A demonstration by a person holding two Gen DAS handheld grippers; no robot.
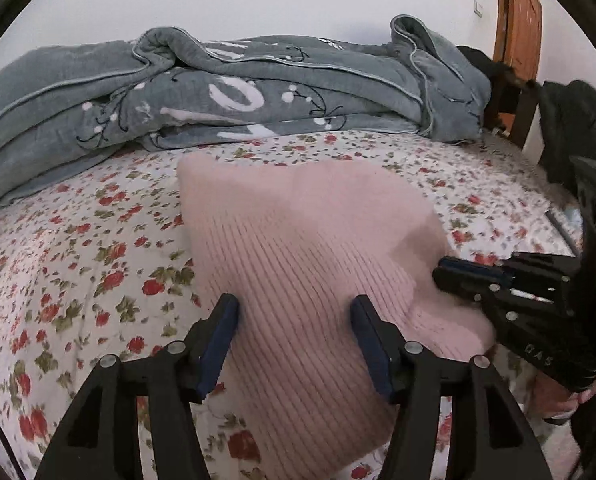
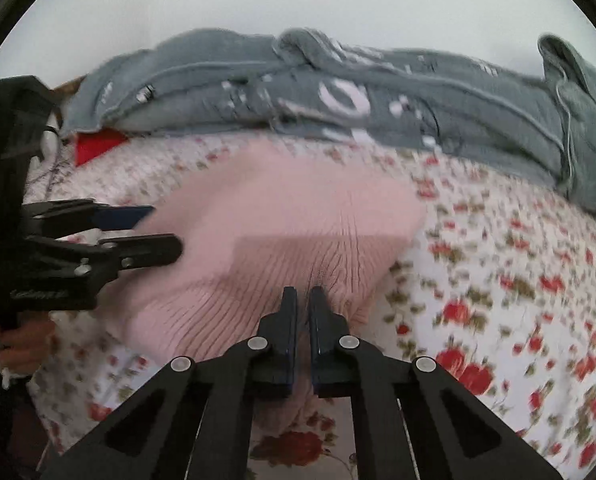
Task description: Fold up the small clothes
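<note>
A pink ribbed knit garment point(image 1: 298, 248) lies folded on the flowered bed sheet point(image 1: 78, 264). My left gripper point(image 1: 294, 308) is open, its fingers straddling the garment's near part just above it. My right gripper point(image 2: 303, 294) is shut on the garment's near edge point(image 2: 298, 256), and the cloth puckers at the pinch. In the left wrist view the right gripper point(image 1: 442, 276) comes in from the right at the garment's right edge. In the right wrist view the left gripper point(image 2: 166, 228) shows open at the garment's left side. The right wrist view is blurred.
A grey quilt point(image 1: 226, 96) with white print is heaped along the far side of the bed against a white wall. A dark garment point(image 1: 570, 120) hangs on a chair at the right. A wooden door point(image 1: 518, 16) stands behind. A red item point(image 2: 94, 146) lies at the far left.
</note>
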